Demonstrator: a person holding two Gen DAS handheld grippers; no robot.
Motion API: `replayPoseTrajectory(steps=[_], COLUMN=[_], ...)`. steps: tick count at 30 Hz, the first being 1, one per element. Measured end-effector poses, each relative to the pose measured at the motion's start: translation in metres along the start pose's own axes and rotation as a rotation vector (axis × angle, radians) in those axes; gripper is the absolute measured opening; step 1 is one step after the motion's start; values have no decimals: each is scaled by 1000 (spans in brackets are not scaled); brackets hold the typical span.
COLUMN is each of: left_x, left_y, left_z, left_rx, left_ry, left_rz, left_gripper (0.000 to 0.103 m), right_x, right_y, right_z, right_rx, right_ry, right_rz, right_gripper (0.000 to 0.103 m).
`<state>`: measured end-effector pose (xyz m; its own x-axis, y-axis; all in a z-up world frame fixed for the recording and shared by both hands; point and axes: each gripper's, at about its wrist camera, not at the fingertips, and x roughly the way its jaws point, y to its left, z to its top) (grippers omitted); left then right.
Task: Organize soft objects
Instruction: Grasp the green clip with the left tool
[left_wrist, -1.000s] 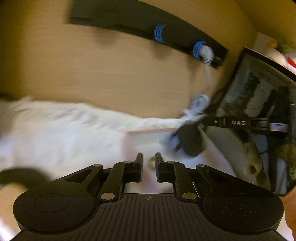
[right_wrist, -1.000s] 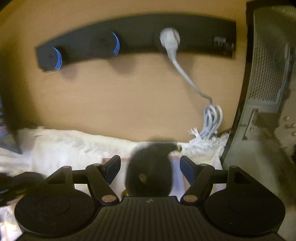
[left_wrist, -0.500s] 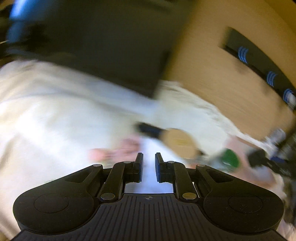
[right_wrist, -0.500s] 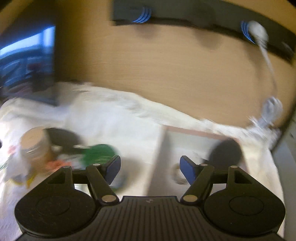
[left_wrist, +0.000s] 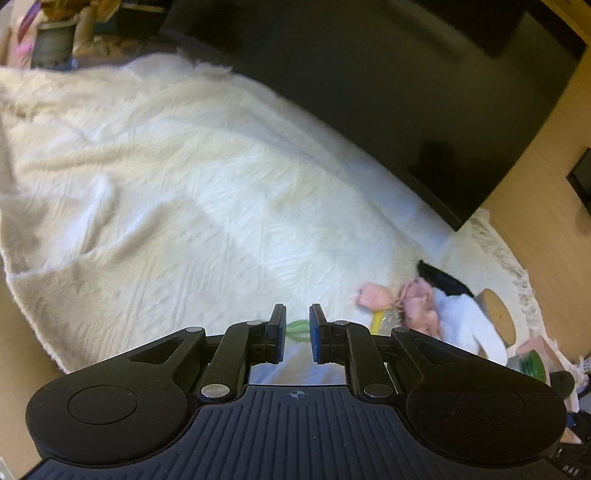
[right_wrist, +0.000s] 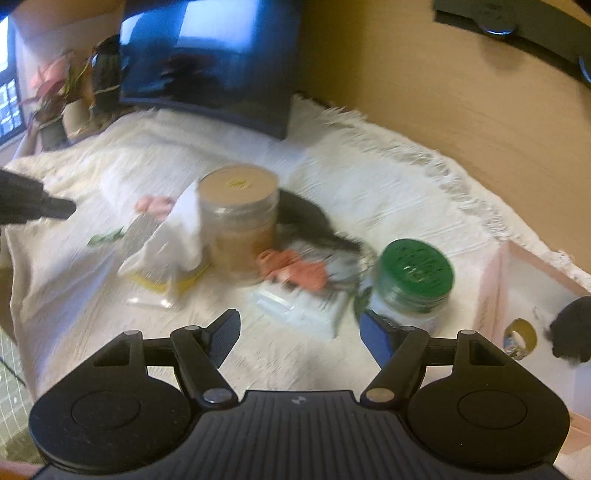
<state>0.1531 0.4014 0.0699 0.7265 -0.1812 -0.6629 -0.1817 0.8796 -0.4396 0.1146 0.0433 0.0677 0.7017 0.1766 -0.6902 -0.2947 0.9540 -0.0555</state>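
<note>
Soft things lie in a heap on a white blanket (right_wrist: 388, 192): a white cloth (right_wrist: 177, 236), a pink item (right_wrist: 155, 203), an orange item (right_wrist: 295, 271), a black fuzzy piece (right_wrist: 314, 225). A pink box (right_wrist: 517, 295) at the right holds a black fuzzy ball (right_wrist: 572, 328). My right gripper (right_wrist: 299, 332) is open and empty above the blanket, short of the heap. My left gripper (left_wrist: 297, 334) has its jaws nearly together, empty; the pink item (left_wrist: 413, 299) and white cloth (left_wrist: 469, 325) lie to its right.
A cork-lidded jar (right_wrist: 238, 221) and a green-lidded jar (right_wrist: 410, 284) stand in the heap, with a clear packet (right_wrist: 299, 306) between them. A dark monitor (right_wrist: 210, 66) stands at the back, potted plants (right_wrist: 59, 107) to its left. A wooden wall (right_wrist: 443, 92) rises behind.
Both grippers have swung left, away from the pink box and the wall's socket strip, toward the heap and monitor. The right stays open, the left nearly closed.
</note>
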Motion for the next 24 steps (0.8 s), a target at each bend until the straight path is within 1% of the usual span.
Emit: replayPoseTrajectory(steps=[3, 5, 6, 7, 9, 10, 11, 12, 13, 14, 16, 18, 21, 22, 24], left_x=[7, 15, 18, 23, 30, 36, 40, 45, 52, 58, 67, 75, 80, 81, 84], left_y=[7, -1, -7, -15, -28, -36, -41, -46, -50, -52, -53, -50, -48, -49, -47], left_z=[-4, -5, -4, -3, -2, -3, -4, -6, -9, -10, -11, -9, -5, -4, -4], left_rx=[7, 101, 167, 261, 416, 518, 592, 658, 728, 768, 807, 803, 788, 776, 756], left_ry=[22, 36, 40, 46, 60, 82, 105, 132, 173, 196, 215, 213, 200, 210, 210], left_rz=[-42, -79, -85, -84, -72, -60, -48, -39, -20, 0, 36, 53, 32, 17, 8], left_gripper=[15, 15, 15, 15, 15, 15, 15, 15, 18, 19, 19, 20, 22, 25, 26], right_x=[-1, -3, -3, -3, -5, -6, -7, -7, -7, -6, -5, -4, -2, -1, 0], right_y=[10, 15, 17, 18, 22, 23, 23, 24, 24, 24, 24, 23, 22, 22, 22], right_z=[-6, -9, -10, -10, -12, -13, -15, -15, -17, -17, -20, -23, -26, -26, -27], right_rx=[-43, -64, -72, -81, -96, -101, -105, -107, -108, -108, -108, -105, -97, -94, -91], right_ry=[11, 19, 23, 26, 27, 29, 33, 38, 46, 52, 62, 73, 89, 93, 99], right_rz=[-11, -9, -5, -1, 0, 1, 4, 5, 7, 8, 7, 6, 5, 6, 8], right_gripper=[72, 72, 72, 72, 72, 72, 72, 72, 72, 72, 72, 72, 72, 72, 72])
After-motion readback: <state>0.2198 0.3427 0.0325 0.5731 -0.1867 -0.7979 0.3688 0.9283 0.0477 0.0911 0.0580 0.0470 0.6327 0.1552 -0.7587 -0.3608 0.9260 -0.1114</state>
